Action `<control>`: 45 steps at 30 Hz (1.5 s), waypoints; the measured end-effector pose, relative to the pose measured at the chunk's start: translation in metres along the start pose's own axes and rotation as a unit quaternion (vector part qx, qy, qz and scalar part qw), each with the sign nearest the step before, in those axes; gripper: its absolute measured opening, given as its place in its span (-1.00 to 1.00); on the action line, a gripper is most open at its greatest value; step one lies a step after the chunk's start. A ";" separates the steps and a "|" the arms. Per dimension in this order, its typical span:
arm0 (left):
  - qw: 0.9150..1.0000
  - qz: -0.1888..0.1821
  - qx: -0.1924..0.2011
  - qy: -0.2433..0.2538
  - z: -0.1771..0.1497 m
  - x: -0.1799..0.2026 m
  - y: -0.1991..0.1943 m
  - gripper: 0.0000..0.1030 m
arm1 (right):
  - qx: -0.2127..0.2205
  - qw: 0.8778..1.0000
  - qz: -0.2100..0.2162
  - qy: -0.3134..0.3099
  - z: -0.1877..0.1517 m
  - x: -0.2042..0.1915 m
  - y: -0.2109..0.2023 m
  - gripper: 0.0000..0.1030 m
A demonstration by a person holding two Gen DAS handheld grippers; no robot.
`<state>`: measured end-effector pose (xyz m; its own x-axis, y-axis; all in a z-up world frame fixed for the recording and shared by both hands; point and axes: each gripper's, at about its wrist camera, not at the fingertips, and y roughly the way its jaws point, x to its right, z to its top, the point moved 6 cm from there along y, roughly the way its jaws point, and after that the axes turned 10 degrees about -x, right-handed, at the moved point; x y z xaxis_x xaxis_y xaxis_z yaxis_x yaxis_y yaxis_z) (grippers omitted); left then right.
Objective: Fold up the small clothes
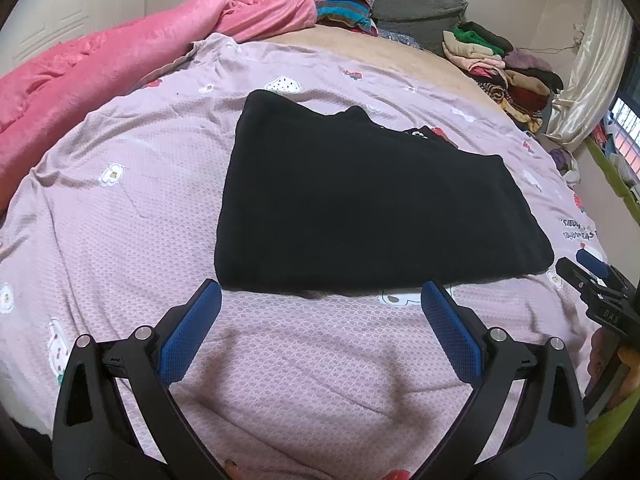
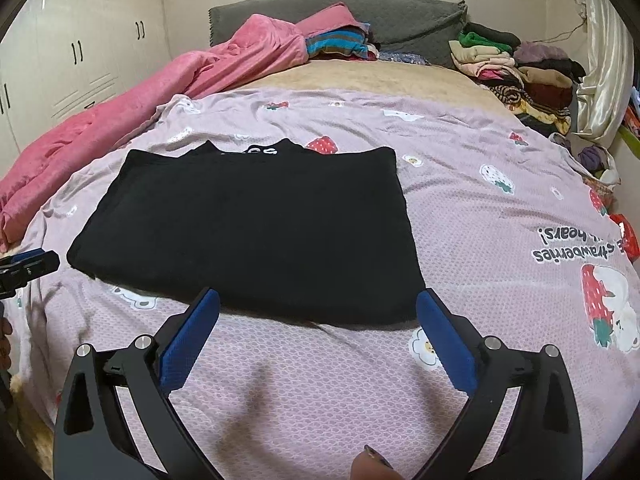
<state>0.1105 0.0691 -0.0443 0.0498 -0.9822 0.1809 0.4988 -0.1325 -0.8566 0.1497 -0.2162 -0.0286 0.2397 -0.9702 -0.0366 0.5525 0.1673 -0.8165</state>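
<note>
A black garment [image 1: 360, 200] lies folded flat into a rough rectangle on the lilac strawberry-print bedspread [image 1: 120, 220]; it also shows in the right wrist view [image 2: 256, 228], with white lettering at its far collar edge. My left gripper [image 1: 322, 292] is open and empty, its blue pads just short of the garment's near edge. My right gripper [image 2: 318, 300] is open and empty, at the garment's near right corner. Each gripper shows at the edge of the other's view: the right one [image 1: 592, 276], the left one [image 2: 28, 264].
A pink blanket [image 1: 100, 72] is heaped along the left side of the bed. Piles of folded clothes [image 2: 520, 68] sit at the far right by a curtain. A grey headboard cushion [image 2: 400, 12] and white wardrobes [image 2: 80, 48] stand behind.
</note>
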 end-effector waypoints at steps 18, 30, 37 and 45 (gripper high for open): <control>1.000 0.017 0.016 -0.018 0.000 -0.029 -0.015 0.81 | 0.004 0.998 0.021 -0.059 0.013 -0.057 -0.004 0.91; 0.998 0.032 0.025 -0.041 0.007 -0.063 -0.021 0.82 | -0.004 0.993 0.039 -0.114 0.015 -0.110 0.009 0.91; 0.998 0.045 0.025 -0.046 0.016 -0.078 -0.019 0.81 | -0.006 0.988 0.048 -0.145 0.016 -0.139 0.016 0.91; 0.997 0.060 0.023 -0.049 0.027 -0.092 -0.017 0.81 | -0.009 0.982 0.059 -0.181 0.016 -0.172 0.026 0.91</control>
<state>0.1209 0.1658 -0.0331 0.1945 -0.9728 0.1258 0.5230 -0.0056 -0.8523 0.1361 -0.0417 -0.0345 0.5710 -0.8177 0.0727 0.4899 0.2683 -0.8294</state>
